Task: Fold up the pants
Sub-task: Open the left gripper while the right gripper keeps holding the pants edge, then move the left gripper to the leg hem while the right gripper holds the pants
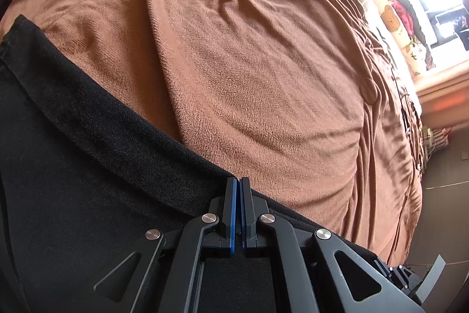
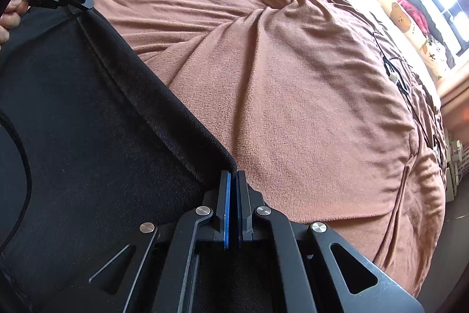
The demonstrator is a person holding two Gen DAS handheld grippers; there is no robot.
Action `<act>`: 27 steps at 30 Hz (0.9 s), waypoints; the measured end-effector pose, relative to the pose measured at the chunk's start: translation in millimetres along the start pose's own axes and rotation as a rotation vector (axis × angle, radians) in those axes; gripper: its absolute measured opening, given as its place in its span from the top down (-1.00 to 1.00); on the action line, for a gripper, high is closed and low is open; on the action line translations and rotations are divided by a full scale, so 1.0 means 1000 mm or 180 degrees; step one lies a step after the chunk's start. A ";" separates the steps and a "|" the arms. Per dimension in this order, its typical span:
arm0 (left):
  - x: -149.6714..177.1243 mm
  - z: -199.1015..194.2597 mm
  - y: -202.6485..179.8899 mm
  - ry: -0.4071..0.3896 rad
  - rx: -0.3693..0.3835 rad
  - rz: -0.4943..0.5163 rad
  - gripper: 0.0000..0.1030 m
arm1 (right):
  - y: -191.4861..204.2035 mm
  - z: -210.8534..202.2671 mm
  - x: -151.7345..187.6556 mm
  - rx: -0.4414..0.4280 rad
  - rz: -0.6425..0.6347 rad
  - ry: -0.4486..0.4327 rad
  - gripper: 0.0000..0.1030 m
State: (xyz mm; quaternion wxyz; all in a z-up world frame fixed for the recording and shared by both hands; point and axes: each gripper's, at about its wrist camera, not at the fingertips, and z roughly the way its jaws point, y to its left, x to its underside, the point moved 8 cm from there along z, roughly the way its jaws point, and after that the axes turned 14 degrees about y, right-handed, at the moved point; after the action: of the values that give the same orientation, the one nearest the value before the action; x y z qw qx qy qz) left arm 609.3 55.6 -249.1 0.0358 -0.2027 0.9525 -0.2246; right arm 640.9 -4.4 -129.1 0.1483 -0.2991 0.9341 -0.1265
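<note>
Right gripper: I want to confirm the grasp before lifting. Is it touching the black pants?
Touching. In the right wrist view the right gripper has its blue pads closed on the hem edge of the black pants.

The right gripper (image 2: 233,181) has its fingers (image 2: 224,210) pinched on the hem of the black pants (image 2: 88,122), which spread left of them. Beyond and right of the fingers lies the brown blanket (image 2: 293,78); far upper left, the left gripper (image 2: 85,3) clamps the same hem.

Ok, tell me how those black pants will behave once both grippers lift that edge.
The black pants look like a thick twill, so probably floppy yet fairly heavy: expect sag between the left gripper and the right gripper. The fuzzy brown blanket may drag on them rather than let them slide.
</note>
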 end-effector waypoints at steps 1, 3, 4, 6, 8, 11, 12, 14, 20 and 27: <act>-0.001 0.003 0.000 -0.0005 -0.0011 0.0000 0.96 | -0.001 0.006 -0.003 0.0005 0.0013 0.0019 1.00; -0.004 0.007 0.001 -0.0022 0.0005 -0.0013 0.95 | 0.000 0.016 -0.004 0.0005 0.0065 0.0051 1.00; -0.004 0.008 0.001 -0.0033 0.0015 -0.0012 0.96 | 0.001 0.020 -0.004 0.0000 0.0103 0.0062 1.00; -0.006 0.007 0.000 -0.0040 0.0005 0.0016 0.95 | 0.001 0.025 -0.004 0.0003 0.0191 0.0069 0.99; -0.006 0.005 -0.002 -0.0008 -0.0016 0.0039 0.94 | -0.001 0.026 -0.006 0.0045 0.0267 0.0069 0.98; -0.001 -0.004 -0.006 0.0004 -0.0012 0.0119 0.77 | -0.004 0.021 -0.009 0.0102 0.0414 0.0088 0.93; 0.001 -0.008 -0.008 -0.0017 -0.0018 0.0168 0.57 | -0.005 0.015 -0.010 0.0100 0.0467 0.0057 0.86; 0.005 -0.018 -0.010 -0.0101 -0.0047 0.0258 0.19 | -0.005 0.002 -0.008 0.0134 0.0538 -0.0032 0.86; 0.027 -0.043 -0.014 -0.0258 -0.0017 0.0510 0.02 | -0.005 -0.024 0.007 -0.0054 0.0784 -0.0119 0.86; 0.061 -0.076 -0.009 -0.0396 0.0081 0.0742 0.02 | -0.008 -0.055 0.039 -0.0213 0.1112 -0.0238 0.86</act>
State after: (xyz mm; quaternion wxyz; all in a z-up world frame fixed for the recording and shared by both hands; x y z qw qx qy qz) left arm 544.6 55.2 -175.6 0.1233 -0.1036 0.9626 -0.2180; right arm 595.2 -25.2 -83.2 0.1926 -0.1416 0.9694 -0.0564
